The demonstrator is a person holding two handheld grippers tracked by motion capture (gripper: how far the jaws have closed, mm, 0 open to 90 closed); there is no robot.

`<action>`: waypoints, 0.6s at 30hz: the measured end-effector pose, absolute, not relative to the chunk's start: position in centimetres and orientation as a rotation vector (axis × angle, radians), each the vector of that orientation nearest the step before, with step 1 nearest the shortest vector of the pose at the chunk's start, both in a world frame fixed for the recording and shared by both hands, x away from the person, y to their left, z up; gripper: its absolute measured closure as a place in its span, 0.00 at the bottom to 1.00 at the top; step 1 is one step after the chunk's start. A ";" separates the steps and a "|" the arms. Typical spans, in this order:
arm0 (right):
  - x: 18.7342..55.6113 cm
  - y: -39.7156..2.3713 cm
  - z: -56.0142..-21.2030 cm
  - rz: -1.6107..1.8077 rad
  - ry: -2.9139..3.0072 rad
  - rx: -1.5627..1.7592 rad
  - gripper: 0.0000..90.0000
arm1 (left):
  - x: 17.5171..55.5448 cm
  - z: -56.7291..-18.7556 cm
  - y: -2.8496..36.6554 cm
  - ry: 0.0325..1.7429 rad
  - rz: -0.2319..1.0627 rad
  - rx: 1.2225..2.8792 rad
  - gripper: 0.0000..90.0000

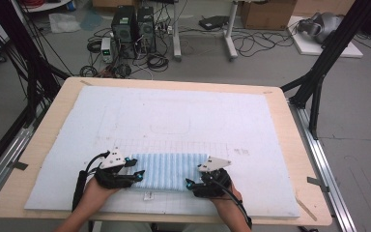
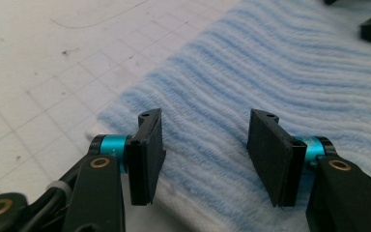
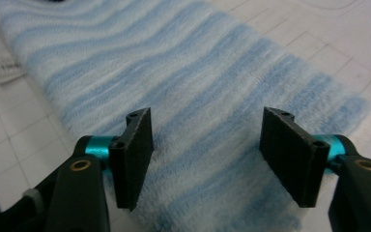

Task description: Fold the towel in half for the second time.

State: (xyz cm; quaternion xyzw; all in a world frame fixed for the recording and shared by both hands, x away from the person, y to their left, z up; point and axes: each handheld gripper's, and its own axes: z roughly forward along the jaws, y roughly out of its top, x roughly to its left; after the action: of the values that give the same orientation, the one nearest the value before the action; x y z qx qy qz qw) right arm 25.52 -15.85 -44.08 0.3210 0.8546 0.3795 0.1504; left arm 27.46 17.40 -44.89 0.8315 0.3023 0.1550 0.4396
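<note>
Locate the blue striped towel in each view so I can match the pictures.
High view: blue striped towel lies folded low at centre, between both tongs.
Left gripper view: it covers the right and centre, beneath the open jaws.
Right gripper view: it runs from upper left to bottom centre.
Shared landmark: the gridded white mat.

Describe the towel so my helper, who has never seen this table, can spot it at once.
On the wooden table lies a white foam mat. At its near edge, between the two claws, sits the folded towel: the one fluffy, blue-and-white striped thing there.
</note>
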 end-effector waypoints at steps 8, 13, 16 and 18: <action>25.1 -16.6 -43.8 1.084 2.505 0.902 0.34 | 27.3 -44.5 17.6 0.773 0.418 2.061 0.52; 26.5 -18.5 -42.1 1.302 2.369 0.986 0.49 | 29.0 -43.7 19.1 0.798 0.340 1.885 0.54; 28.4 -18.8 -42.4 1.292 2.361 1.007 0.69 | 30.4 -44.0 19.5 0.839 0.294 1.880 0.59; 29.4 -18.6 -42.9 1.253 2.367 1.035 0.72 | 31.1 -44.4 19.4 0.869 0.272 1.901 0.61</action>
State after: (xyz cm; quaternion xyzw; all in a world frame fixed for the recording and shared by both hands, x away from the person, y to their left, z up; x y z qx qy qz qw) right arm 29.44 -18.58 -42.94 0.3570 0.8170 0.4323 0.1348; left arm 31.12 19.44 -44.43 0.7842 0.3582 0.1120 0.4941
